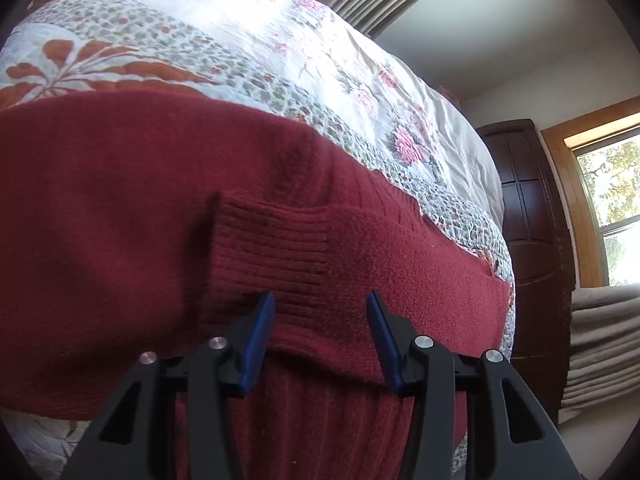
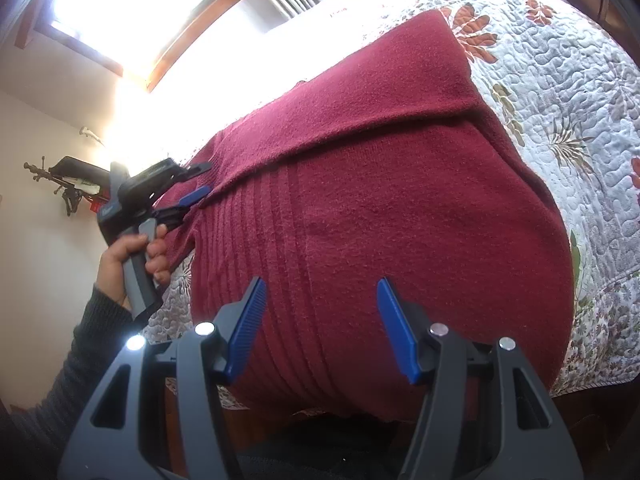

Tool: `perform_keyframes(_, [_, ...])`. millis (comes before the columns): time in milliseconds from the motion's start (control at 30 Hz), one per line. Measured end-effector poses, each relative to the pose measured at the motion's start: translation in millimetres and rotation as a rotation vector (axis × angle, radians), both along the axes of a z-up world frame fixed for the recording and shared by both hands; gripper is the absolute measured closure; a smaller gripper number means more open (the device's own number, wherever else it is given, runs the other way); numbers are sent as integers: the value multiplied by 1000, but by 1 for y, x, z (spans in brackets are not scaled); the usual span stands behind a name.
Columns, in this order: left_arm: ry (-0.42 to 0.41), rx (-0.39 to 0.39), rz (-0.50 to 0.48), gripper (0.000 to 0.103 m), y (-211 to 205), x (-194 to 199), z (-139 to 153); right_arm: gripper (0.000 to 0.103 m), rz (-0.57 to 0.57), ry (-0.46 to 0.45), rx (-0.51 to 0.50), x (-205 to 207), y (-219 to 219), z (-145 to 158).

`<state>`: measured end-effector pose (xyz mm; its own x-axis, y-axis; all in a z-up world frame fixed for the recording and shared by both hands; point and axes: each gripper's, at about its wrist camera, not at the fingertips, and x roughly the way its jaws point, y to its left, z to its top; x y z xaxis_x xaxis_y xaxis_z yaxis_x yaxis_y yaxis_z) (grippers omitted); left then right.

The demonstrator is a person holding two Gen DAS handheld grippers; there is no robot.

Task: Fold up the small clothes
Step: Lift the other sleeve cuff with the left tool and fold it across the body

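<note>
A dark red knitted sweater [image 1: 120, 208] [image 2: 400, 184] lies spread on a floral quilted bedspread [image 1: 224, 40] [image 2: 560, 80]. One sleeve is folded over the body, its ribbed cuff [image 1: 272, 240] just ahead of my left gripper [image 1: 320, 300]. That gripper is open, blue pads apart over the sweater, nothing between them. My right gripper [image 2: 320, 284] is open above the ribbed hem near the bed's front edge. In the right wrist view the left gripper [image 2: 192, 188] shows at the sweater's left side, held by a hand [image 2: 132, 256].
A dark wooden headboard [image 1: 532, 216] stands to the right in the left wrist view, with a window [image 1: 612, 200] and stacked grey bedding [image 1: 604, 344] beyond. In the right wrist view a bright window [image 2: 132, 4] and a wall-mounted stand [image 2: 68, 184] lie to the left.
</note>
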<state>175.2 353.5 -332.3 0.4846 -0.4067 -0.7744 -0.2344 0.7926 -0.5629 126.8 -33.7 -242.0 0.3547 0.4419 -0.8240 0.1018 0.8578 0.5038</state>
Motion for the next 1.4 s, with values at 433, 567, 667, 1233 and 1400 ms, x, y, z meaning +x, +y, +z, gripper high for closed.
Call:
perform_keyframes(433, [-176,-113,736,24,238,-240,29,41,207,-36,-6,30,70,12])
perform_keyframes(567, [-144,-184,949,24,298,-291,-2,41,259,-36,-14,33,98,16])
perform_keyframes(667, [-126,-242,991,24,330,-297,-26,40,278,-33,-24,31,114,18])
perform_keyframes(1233, [-313,-154,917,95,330,-266,42,38,302,-40,-20,30,123,26])
perform_keyframes(1400, [-491,-34,685,95,252,-218,146,38,312,-75,20,35,99,31])
